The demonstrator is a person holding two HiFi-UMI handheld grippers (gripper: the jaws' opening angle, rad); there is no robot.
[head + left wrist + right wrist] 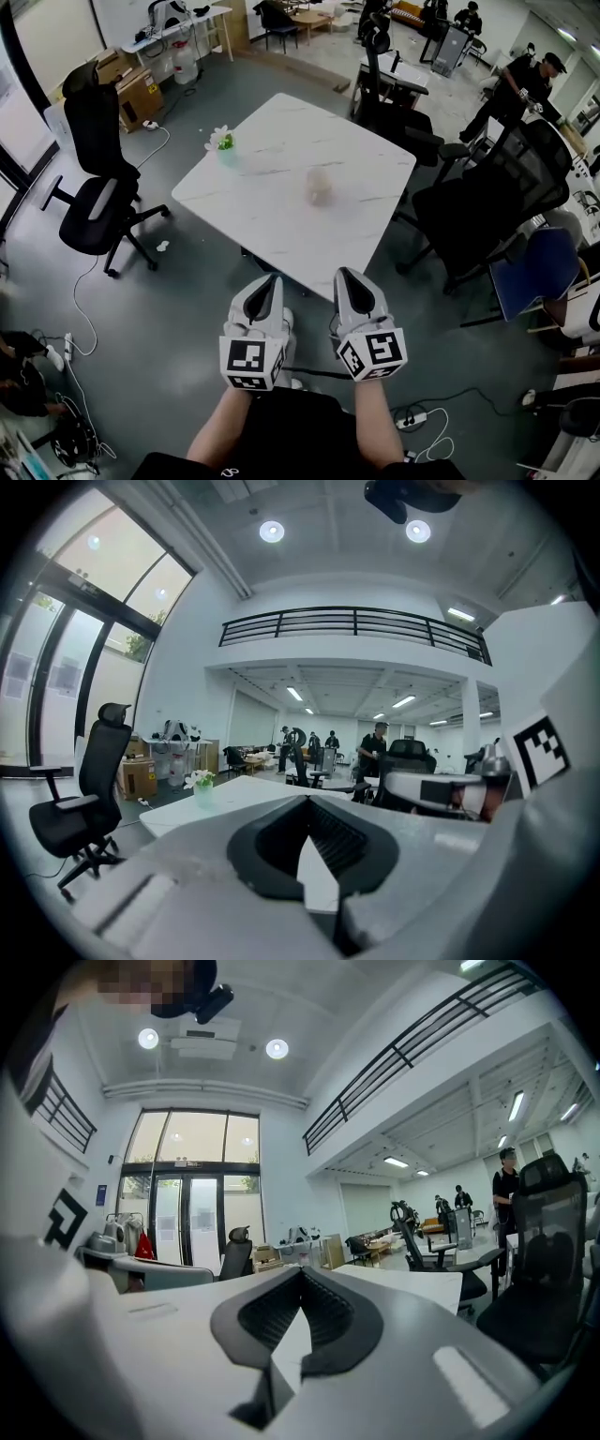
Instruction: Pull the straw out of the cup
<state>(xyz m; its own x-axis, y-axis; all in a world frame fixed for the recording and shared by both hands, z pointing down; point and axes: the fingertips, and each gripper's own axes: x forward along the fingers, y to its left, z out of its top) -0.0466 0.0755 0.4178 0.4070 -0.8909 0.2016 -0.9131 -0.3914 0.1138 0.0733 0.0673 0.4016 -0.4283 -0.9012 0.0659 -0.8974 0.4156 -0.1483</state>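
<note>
Out near the middle of the worktop (281, 230) stood the cup (320, 186), too blurry to show its straw. It looked light and tippy, so pinching the straw near its top seemed best. The left hand-held gripper (270, 286) and the right hand-held gripper (349, 281) hung closed and empty off the near edge.

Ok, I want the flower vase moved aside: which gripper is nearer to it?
Left. The flower vase stands at the table's left edge; the left gripper hangs by the near corner, the right gripper beside it, farther right.
</note>
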